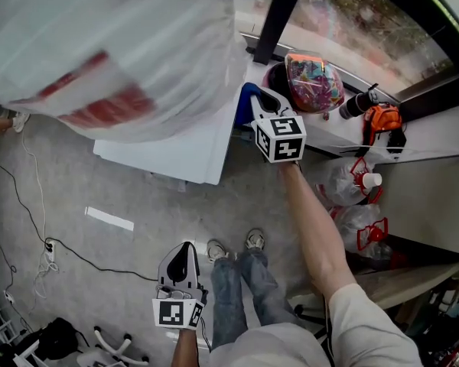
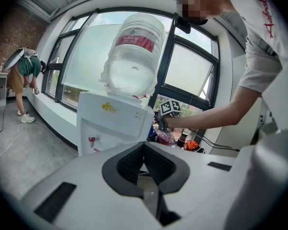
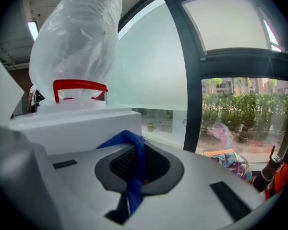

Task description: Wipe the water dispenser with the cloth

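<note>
The right gripper [image 3: 130, 195] pinched the blue cloth [image 3: 136, 146], low centre of its view, just beside the water dispenser [image 1: 172, 140] at mid-frame overhead. Soft and light, the cloth probably suited a bunched-fold grip. The left gripper [image 2: 151, 195] hung closed, empty.

Colourful bag [image 1: 315, 82] on sill [image 1: 444, 138]; white strip [image 1: 109, 219] on floor [image 1: 153, 205].

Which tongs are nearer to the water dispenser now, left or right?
Right. The right tongs, shut on the blue cloth, are beside the top of the water dispenser; the left tongs hang lower, apart from it.
</note>
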### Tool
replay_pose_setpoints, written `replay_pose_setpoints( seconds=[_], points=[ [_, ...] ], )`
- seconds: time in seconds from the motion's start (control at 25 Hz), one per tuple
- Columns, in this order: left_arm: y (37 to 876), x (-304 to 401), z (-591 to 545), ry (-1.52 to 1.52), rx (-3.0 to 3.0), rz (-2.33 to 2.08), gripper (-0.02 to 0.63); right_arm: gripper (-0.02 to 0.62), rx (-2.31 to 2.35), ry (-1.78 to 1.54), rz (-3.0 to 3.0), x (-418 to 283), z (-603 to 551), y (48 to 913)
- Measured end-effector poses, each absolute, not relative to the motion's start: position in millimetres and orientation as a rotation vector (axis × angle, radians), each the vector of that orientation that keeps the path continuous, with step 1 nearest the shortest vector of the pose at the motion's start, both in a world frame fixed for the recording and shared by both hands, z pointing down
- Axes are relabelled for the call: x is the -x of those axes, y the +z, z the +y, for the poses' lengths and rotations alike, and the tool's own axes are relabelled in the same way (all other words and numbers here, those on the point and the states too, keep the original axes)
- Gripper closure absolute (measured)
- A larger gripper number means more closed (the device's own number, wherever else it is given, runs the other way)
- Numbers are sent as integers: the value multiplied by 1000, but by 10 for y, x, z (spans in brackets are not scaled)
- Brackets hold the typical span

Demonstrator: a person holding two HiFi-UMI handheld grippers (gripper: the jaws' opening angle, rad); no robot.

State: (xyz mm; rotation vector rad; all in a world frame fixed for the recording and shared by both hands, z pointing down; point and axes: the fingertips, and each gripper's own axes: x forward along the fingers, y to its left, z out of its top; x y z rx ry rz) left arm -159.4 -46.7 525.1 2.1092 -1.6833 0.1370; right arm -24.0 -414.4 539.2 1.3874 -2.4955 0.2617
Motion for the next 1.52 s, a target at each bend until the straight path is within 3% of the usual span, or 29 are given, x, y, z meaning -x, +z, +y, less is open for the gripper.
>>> replay_pose_setpoints(
  seconds=[0.48,1.12,1.52],
  points=[
    [5249,1641,-421,151,-2110,-1680,595,572,-1420,242,-2470,129,-4303,5433],
    [5178,1533,-216,121,-2138,-1671,595,572,-1470,286,-2436,153,-1727,5741],
    [5291,1496,-68,124,-2118,-1662,595,572,-1317,341,-2461,509,-1425,6096]
  ],
)
